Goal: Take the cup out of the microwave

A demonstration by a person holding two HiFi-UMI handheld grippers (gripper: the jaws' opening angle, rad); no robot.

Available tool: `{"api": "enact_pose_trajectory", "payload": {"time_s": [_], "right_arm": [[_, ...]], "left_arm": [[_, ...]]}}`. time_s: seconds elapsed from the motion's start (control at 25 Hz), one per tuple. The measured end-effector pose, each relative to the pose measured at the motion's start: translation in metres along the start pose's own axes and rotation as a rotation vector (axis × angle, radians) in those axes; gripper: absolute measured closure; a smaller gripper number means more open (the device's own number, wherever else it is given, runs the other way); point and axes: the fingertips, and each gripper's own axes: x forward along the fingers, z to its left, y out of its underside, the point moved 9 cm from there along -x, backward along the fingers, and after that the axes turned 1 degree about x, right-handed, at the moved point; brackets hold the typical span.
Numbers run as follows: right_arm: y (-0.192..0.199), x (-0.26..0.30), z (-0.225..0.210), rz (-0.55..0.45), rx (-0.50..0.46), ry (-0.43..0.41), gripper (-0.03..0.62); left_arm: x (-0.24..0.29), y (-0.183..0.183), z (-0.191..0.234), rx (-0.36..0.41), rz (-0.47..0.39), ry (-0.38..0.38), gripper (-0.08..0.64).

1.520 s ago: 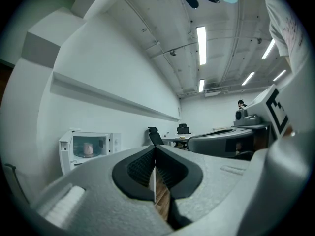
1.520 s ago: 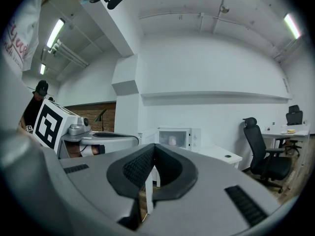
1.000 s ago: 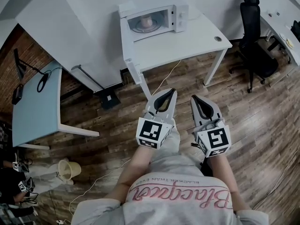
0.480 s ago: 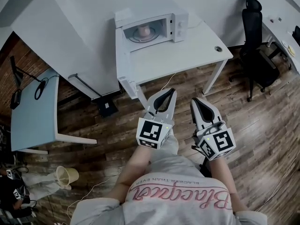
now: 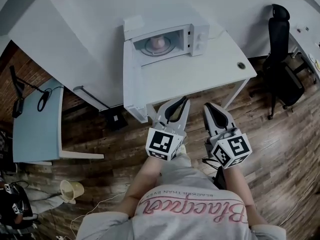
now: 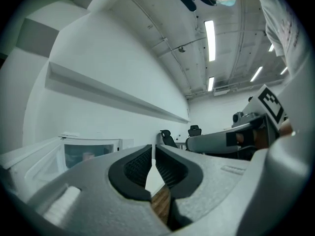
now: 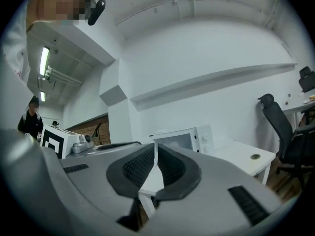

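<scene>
White microwave (image 5: pixel 199 34) is left open at upper centre, the cup (image 5: pixel 156 43) exposed. Left tool (image 5: pixel 183 100) and right tool (image 5: pixel 208 106) are held shut, empty — nothing is judged within reach.

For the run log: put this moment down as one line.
step: cup not yet taken | microwave: door open | cup: inside, untouched | left tongs: shut, empty | right tongs: shut, empty
</scene>
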Motion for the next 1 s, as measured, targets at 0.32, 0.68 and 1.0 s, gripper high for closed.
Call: {"api": "enact_pose_trajectory", "payload": {"time_s": [0.32,0.68,1.0], "right_arm": [[-0.01,0.071,-0.028,0.045,-0.041,-0.074,0.578],[-0.009,0.128,-0.047,0.073,-0.052,-0.115,0.58],[0.0,0.158,-0.047,0.127,-0.118,-0.152,0.58]], "left_arm": [[0.043,0.008,0.053,-0.041,0.007,-0.095,0.479],[0.07,0.027,0.096,-0.092,0.009,-0.172,0.471],[0.083,0.037,0.115,-0.098,0.02,-0.177,0.471]]}}
